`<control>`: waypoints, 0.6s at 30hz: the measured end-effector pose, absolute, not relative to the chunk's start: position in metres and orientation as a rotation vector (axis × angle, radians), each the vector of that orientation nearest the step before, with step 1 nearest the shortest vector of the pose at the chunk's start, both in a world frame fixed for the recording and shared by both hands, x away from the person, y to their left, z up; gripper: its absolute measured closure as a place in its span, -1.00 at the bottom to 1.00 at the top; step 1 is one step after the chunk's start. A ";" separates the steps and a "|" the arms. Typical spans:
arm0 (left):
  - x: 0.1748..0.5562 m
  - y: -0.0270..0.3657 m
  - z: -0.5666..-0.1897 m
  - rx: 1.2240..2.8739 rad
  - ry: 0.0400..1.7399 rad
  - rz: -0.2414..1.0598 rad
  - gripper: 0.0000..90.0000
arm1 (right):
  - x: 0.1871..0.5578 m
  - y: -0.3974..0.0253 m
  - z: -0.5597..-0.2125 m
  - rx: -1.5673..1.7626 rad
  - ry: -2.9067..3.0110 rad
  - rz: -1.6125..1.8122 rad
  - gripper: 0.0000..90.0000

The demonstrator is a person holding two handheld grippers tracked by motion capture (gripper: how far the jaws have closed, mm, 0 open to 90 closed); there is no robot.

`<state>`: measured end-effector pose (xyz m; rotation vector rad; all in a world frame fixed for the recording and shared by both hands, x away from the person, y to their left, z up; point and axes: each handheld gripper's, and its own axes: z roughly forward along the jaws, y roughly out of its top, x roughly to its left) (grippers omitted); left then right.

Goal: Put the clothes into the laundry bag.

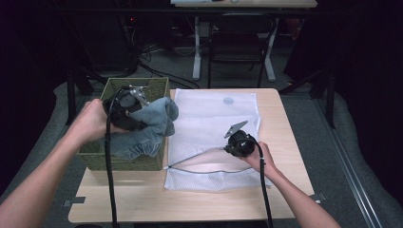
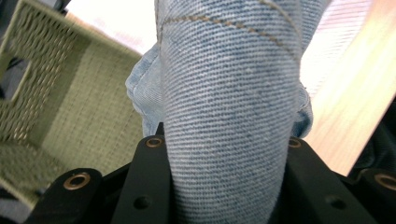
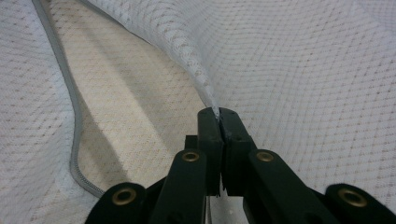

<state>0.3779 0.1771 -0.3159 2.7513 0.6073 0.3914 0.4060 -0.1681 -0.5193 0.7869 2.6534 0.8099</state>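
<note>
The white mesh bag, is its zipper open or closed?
Open. The right tongs pinch the upper edge of the white mesh laundry bag, lifting it away from the grey zipper.

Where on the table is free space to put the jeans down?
Bare table runs along the near edge, before the green basket and the mesh bag; a narrow strip lies right of the bag. The middle and left are crowded.

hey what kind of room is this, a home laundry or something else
Probably a lab or office set up for recording, not a home: a plain wooden table ringed by dark curtains, cables on the floor, and a desk with a black chair behind.
</note>
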 end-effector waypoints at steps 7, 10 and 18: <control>0.365 0.156 -0.319 2.742 0.540 0.324 0.55 | 0.406 -0.168 -0.519 0.792 2.649 0.811 0.97; 0.361 0.148 -0.322 2.746 0.508 0.303 0.55 | 0.405 -0.168 -0.519 0.793 2.647 0.810 0.97; 0.358 0.131 -0.331 2.756 0.479 0.243 0.55 | 0.405 -0.168 -0.518 0.797 2.639 0.817 0.97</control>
